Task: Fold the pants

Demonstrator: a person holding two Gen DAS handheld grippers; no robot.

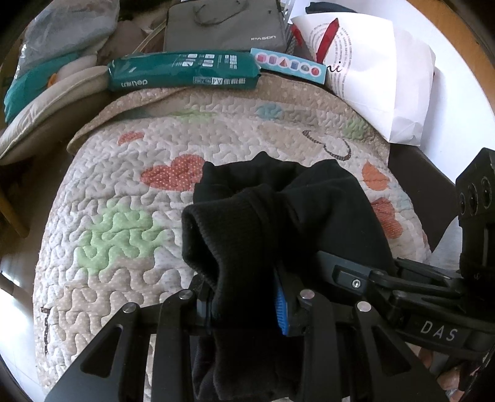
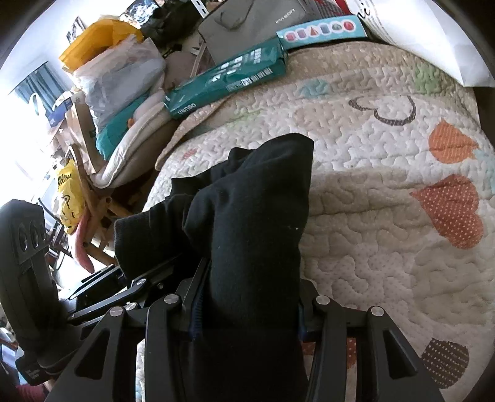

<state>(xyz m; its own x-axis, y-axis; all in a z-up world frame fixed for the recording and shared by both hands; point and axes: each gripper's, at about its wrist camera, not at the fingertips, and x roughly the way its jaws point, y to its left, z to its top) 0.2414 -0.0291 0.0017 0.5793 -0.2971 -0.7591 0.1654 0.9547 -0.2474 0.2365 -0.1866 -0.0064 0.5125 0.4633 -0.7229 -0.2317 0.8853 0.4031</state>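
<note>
The black pants hang bunched over a quilted mat with coloured hearts. My left gripper is shut on a ribbed edge of the pants, which drape over and between its fingers. My right gripper is shut on another fold of the same pants, held close beside the left one. The right gripper also shows at the right edge of the left wrist view, and the left gripper shows at the left of the right wrist view. The fingertips are hidden by cloth.
A green paper ream, a grey bag, a light blue box and a white paper bag line the mat's far edge. Cushions and plastic bags are piled at the far left. A wooden chair stands left.
</note>
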